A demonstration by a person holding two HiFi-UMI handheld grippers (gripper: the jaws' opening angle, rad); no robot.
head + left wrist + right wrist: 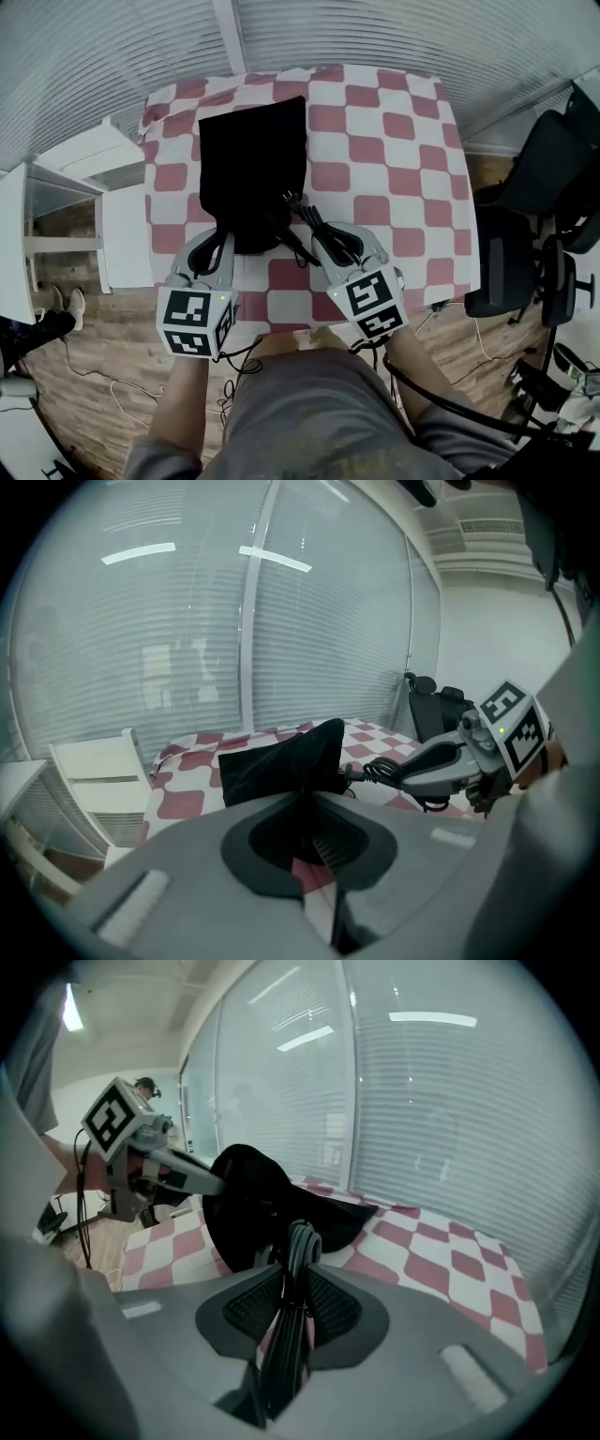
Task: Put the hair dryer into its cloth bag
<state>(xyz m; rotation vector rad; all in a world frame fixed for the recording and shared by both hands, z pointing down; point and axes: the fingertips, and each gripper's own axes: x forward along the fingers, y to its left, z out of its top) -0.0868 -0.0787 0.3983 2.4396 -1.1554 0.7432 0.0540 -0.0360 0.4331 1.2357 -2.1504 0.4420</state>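
1. at the far left a white shelf unit (82,155) stands just beside the table (394,150), which wears a red and white checked cloth.
2. my left gripper (214,246) sits at the near edge of the table, its marker cube (195,323) towards me. in the left gripper view its jaws are pressed together on a fold of black fabric, so it has the cloth bag (253,159) pinched at its near end.
3. the cloth bag lies lengthwise on the left half of the table, its far end flat on the checks and its near end lifted a little by that pinch. in the right gripper view the near end bulges, round and dark.
4. i cannot make out the body of the hair dryer in any view. only its cord (305,214) shows: a black coiled bundle that comes out at the bag's near right corner.
5. my right gripper (336,242) is just to the right of the bag, tilted towards it. in the right gripper view its jaws are nearly together, clamped on the looped strands of the cord, which stand up between the ribbed pads (333,1302).
6. at the far right, off the table, black office chairs (506,262) stand on the wooden floor.
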